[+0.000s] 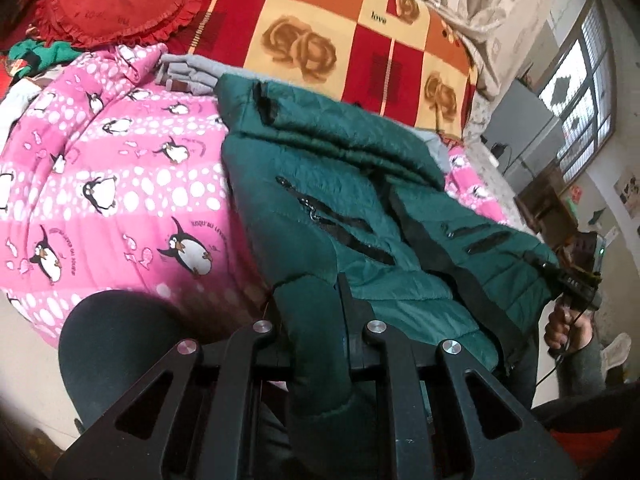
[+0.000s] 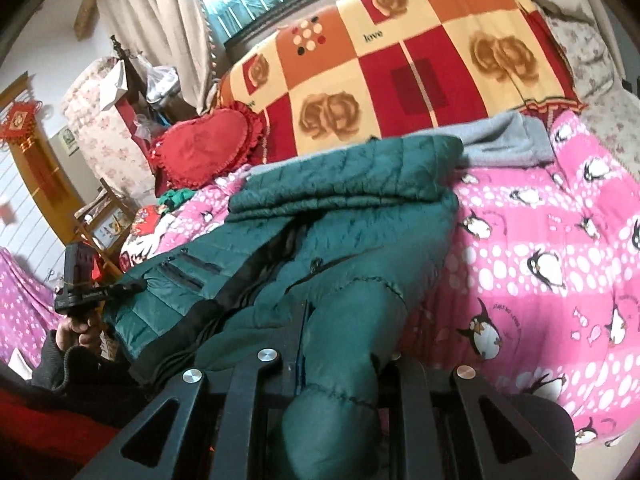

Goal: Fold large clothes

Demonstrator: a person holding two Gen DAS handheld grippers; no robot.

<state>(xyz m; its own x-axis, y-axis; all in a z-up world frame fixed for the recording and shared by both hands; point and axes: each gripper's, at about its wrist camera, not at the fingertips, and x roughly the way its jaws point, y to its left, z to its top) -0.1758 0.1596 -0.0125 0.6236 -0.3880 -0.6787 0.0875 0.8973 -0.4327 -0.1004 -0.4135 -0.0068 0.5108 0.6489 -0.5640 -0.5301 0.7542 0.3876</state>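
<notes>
A dark green quilted jacket point(image 1: 360, 184) lies on a pink penguin-print quilt point(image 1: 100, 168), its far part folded over. My left gripper point(image 1: 310, 304) is shut on the jacket's near left corner; green fabric bulges between its arms. My right gripper point(image 2: 340, 320) is shut on the near right corner of the jacket point(image 2: 320, 220). Each gripper also shows in the other's view: the right one point(image 1: 560, 276) at the jacket's edge, the left one point(image 2: 132, 287) likewise. The fingertips are hidden by fabric.
A grey garment point(image 2: 508, 136) lies behind the jacket. A red heart cushion point(image 2: 204, 148) and a checkered rose blanket point(image 2: 400, 60) lie at the back. Furniture and a window point(image 1: 580, 92) stand beside the bed.
</notes>
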